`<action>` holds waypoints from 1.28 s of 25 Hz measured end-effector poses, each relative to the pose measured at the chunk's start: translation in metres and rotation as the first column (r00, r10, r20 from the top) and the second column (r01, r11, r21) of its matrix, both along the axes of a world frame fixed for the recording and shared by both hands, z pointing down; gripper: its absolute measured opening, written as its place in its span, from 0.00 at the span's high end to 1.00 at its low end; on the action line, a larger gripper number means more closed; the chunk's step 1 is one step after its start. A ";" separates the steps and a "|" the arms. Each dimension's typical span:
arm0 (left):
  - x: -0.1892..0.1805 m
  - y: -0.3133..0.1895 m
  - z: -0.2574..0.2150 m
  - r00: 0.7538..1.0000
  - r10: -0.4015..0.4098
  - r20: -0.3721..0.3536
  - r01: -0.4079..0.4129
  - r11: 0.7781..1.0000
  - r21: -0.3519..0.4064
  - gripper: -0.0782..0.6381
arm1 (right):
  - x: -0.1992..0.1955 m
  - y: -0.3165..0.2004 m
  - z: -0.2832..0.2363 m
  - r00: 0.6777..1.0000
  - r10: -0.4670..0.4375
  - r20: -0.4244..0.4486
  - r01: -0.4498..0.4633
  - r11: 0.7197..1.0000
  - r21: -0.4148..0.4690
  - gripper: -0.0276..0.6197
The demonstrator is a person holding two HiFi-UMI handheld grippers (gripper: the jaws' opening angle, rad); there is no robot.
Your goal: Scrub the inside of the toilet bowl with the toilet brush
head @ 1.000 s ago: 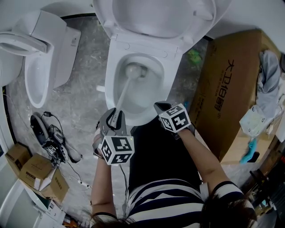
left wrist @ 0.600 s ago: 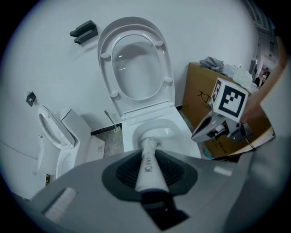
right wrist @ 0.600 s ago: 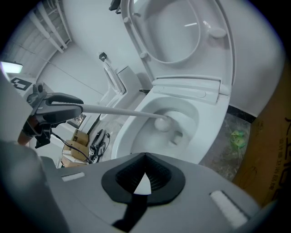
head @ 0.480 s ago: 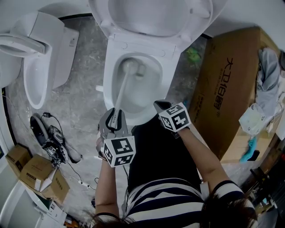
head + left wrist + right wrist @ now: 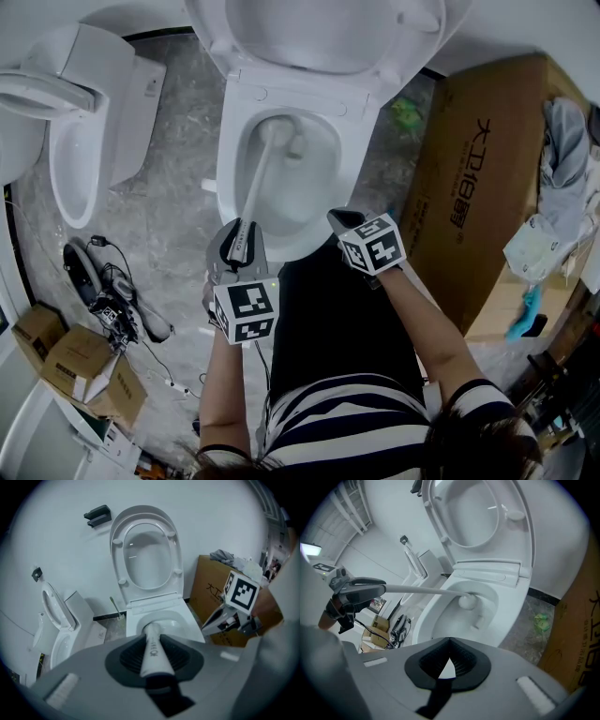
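Note:
The white toilet bowl [image 5: 309, 202] stands open, its seat and lid [image 5: 328, 37] raised. My left gripper [image 5: 239, 236] is shut on the white handle of the toilet brush [image 5: 258, 183], near the bowl's front left rim. The handle slants up into the bowl, and the brush head [image 5: 273, 131] rests against the back left of the inside. In the left gripper view the handle [image 5: 152, 651] lies clamped between the dark pads. My right gripper [image 5: 341, 222] hovers over the front right rim, shut with nothing in it. From the right gripper view the brush head [image 5: 467, 601] shows deep in the bowl.
A second toilet [image 5: 80, 141] stands at the left. A large cardboard box [image 5: 483, 187] lies against the right side of the bowl, with cloths beyond it. Cables and a device [image 5: 108, 295] and small boxes [image 5: 75, 370] lie on the floor at lower left.
The brush head has slid from the middle back of the bowl to its back left. My left gripper has drawn slightly toward me. The right gripper has barely moved.

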State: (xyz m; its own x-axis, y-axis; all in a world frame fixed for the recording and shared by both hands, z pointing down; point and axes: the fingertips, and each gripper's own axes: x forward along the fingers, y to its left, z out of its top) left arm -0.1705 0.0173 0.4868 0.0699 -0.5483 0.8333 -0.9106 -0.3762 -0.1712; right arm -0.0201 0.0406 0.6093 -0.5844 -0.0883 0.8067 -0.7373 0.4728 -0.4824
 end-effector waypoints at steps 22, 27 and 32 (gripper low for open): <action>0.046 0.016 0.003 0.984 0.069 -0.163 -0.070 0.997 -0.006 0.89 | 0.009 0.015 -0.006 1.000 0.007 -0.007 -0.007 1.000 0.014 0.96; 0.051 0.031 0.000 0.976 0.119 -0.180 -0.124 0.992 -0.018 0.89 | 0.007 0.020 -0.009 1.000 0.003 -0.005 -0.003 1.000 0.015 0.96; 0.053 0.048 -0.003 0.971 0.162 -0.177 -0.172 0.984 -0.041 0.89 | 0.007 0.022 -0.012 1.000 -0.003 -0.005 0.003 1.000 0.022 0.96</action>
